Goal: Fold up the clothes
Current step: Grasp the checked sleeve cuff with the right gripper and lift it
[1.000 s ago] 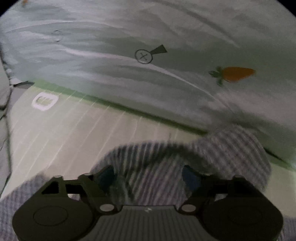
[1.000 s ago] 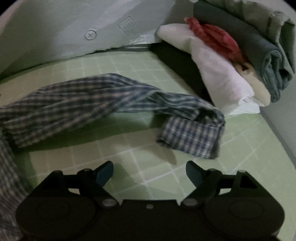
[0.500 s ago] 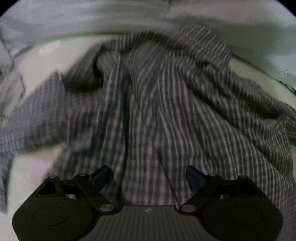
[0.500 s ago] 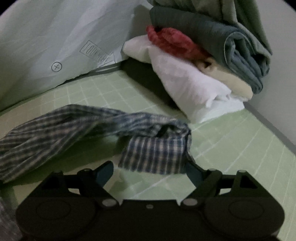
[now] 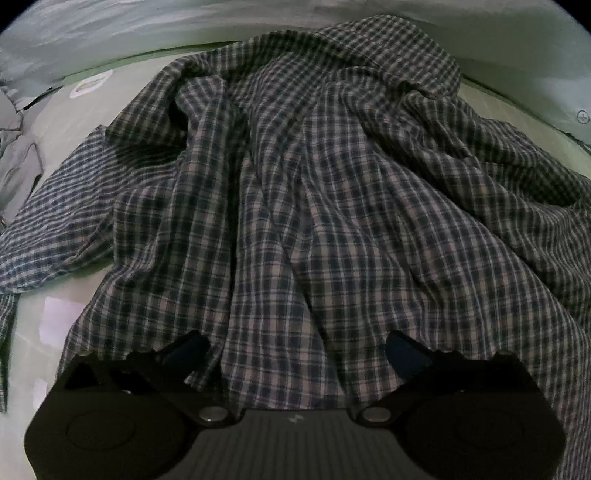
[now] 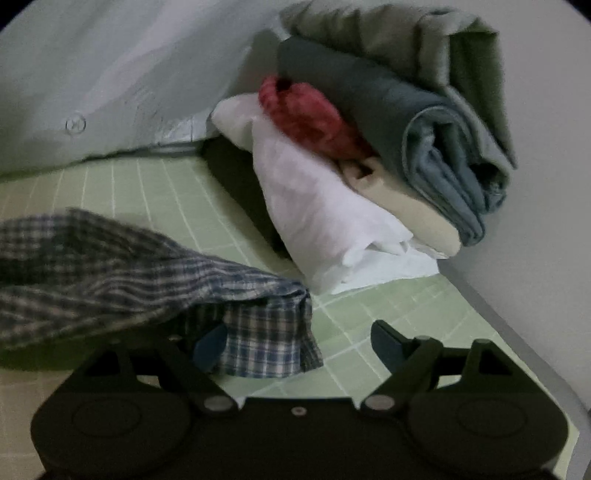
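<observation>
Left wrist view: left gripper [image 5: 295, 354], jaws apart, now faces the rumpled checked shirt [image 5: 332, 192], not bedding.
Right gripper [image 6: 299, 343]: jaws apart, now reaching the sleeve cuff [image 6: 269, 343].
Meaning: cuff grasp looks next.

A crumpled navy-and-white plaid shirt [image 5: 314, 206] lies heaped across a pale green gridded mat [image 5: 48, 122], filling most of the left wrist view. The left gripper [image 5: 295, 352] hovers low over the near edge of the fabric, its jaws spread wide with checked cloth between and beneath the blue-padded fingertips [image 5: 186, 350]. Deep folds run away from the gripper toward a raised ridge at the far side. Behind the mat, a light grey printed sheet [image 5: 110, 33] lies rumpled, bearing a small circled mark [image 5: 583, 117].
</observation>
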Tool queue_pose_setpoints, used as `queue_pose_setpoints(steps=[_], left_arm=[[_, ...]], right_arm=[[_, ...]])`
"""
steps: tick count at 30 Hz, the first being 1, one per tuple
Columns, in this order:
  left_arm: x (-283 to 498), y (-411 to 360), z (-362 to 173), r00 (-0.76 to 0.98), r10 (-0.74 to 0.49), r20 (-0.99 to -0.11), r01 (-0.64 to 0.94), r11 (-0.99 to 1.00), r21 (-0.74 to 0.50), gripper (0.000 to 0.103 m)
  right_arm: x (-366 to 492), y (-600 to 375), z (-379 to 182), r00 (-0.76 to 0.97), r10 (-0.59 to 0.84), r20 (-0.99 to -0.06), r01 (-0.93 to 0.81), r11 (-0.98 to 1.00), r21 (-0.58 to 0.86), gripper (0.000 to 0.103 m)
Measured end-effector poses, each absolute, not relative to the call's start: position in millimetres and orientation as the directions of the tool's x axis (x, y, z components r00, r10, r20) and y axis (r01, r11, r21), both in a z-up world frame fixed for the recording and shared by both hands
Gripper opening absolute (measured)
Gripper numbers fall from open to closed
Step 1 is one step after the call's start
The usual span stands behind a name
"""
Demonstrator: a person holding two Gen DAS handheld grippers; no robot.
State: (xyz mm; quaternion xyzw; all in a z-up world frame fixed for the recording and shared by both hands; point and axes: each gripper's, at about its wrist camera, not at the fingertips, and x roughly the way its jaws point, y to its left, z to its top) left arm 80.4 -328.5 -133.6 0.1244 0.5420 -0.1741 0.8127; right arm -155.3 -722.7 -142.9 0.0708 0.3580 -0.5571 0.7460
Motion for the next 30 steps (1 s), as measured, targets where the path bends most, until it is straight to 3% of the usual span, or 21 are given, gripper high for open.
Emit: queue_pose_setpoints(steps=[2,5,7,9,13,17,20,22,26,29,30], left_arm=[[81,-328,-134,0.353,-0.151,-0.923,0.421,0.907,0.013,0.103],[81,-327,-134,0.358,-0.155,-0.921,0.426,0.904,0.013,0.103],[81,-326,-134,0.360,-0.157,-0.920,0.428,0.904,0.014,0.103],[81,-326,-135,0.359,-0.156,-0.920,0.429,0.903,0.014,0.103],[83,-328,-136,0.353,-0.155,-0.923,0.432,0.902,0.014,0.103],[83,-328,-137,0.355,-0.155,-0.922,0.433,0.901,0.015,0.103],[86,-327,-138,0.354,-0.156,-0.922,0.435,0.900,0.015,0.103],[89,-325,-136,0.352,-0.156,-0.923,0.438,0.899,0.015,0.103],[89,-325,-136,0.355,-0.155,-0.922,0.436,0.900,0.016,0.103],[86,-326,-137,0.356,-0.153,-0.922,0.432,0.902,0.017,0.103],[86,-326,-137,0.355,-0.153,-0.922,0.432,0.902,0.017,0.103]], right_arm=[[-159,-734,-144,0.154,-0.747,-0.646,0.891,0.388,-0.235,0.086],[-164,-747,-147,0.222,-0.697,-0.681,0.895,0.423,-0.142,0.064],[-166,-746,-146,0.265,-0.679,-0.684,0.872,0.471,-0.130,0.023],[-168,-740,-142,0.276,-0.701,-0.658,0.854,0.493,-0.166,0.007],[-182,-719,-123,0.183,-0.844,-0.504,0.848,0.395,-0.353,0.007],[-200,-709,-135,0.042,-0.889,-0.456,0.814,0.296,-0.500,0.008],[-214,-710,-154,-0.010,-0.805,-0.594,0.832,0.322,-0.451,0.017],[-226,-700,-152,0.008,-0.779,-0.627,0.874,0.310,-0.374,0.043],[-247,-684,-144,0.130,-0.693,-0.710,0.964,0.255,-0.072,0.051],[-261,-678,-144,0.294,-0.617,-0.730,0.956,0.174,0.238,0.061],[-263,-677,-146,0.330,-0.615,-0.716,0.940,0.145,0.309,0.070]])
